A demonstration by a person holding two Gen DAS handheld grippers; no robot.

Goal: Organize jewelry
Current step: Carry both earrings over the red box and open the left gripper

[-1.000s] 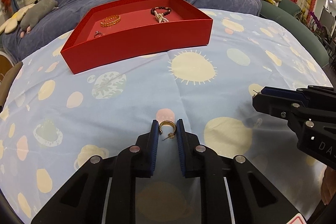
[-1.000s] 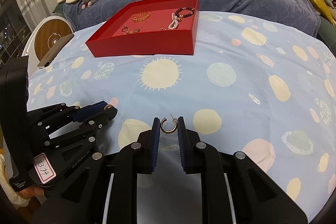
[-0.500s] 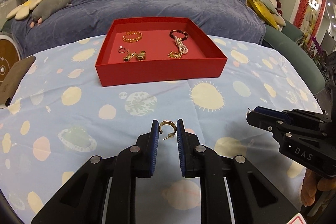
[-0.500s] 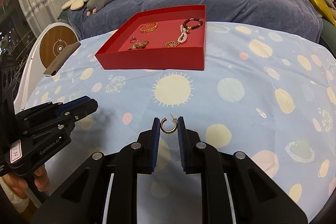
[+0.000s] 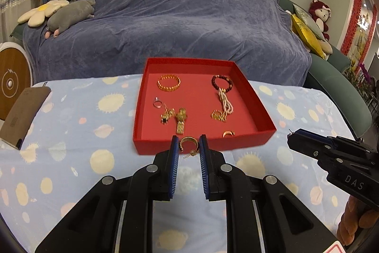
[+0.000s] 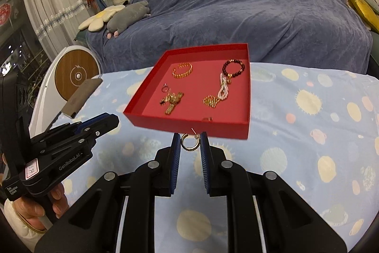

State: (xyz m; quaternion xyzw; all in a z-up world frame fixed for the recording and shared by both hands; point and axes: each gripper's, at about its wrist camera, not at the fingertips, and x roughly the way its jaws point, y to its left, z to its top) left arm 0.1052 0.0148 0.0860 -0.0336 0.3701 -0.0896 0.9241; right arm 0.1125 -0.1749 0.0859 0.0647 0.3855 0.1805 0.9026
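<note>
My left gripper (image 5: 188, 146) is shut on a gold hoop earring (image 5: 188, 142) and holds it in the air just before the near wall of the red tray (image 5: 236, 146). My right gripper (image 6: 190, 142) is shut on a second gold hoop earring (image 6: 190, 143), also raised near the tray's (image 6: 189, 127) front wall. The tray holds a gold bracelet (image 5: 169, 82), a dark bead bracelet (image 5: 221, 82), a pearl strand (image 5: 225, 102), a ring (image 5: 156, 103) and several other gold pieces. The right gripper shows at the right of the left wrist view (image 5: 292, 138).
The tray stands on a table under a blue cloth with sun and planet prints (image 5: 71, 134). A brown flat case (image 5: 21, 115) lies at the table's left edge. A blue-covered sofa (image 5: 177, 16) with plush toys stands behind. A round white and wood device (image 6: 75, 74) stands at the left.
Both grippers have risen and moved forward to the tray's near wall, each still holding its earring. The tray's inside shows more from above.
</note>
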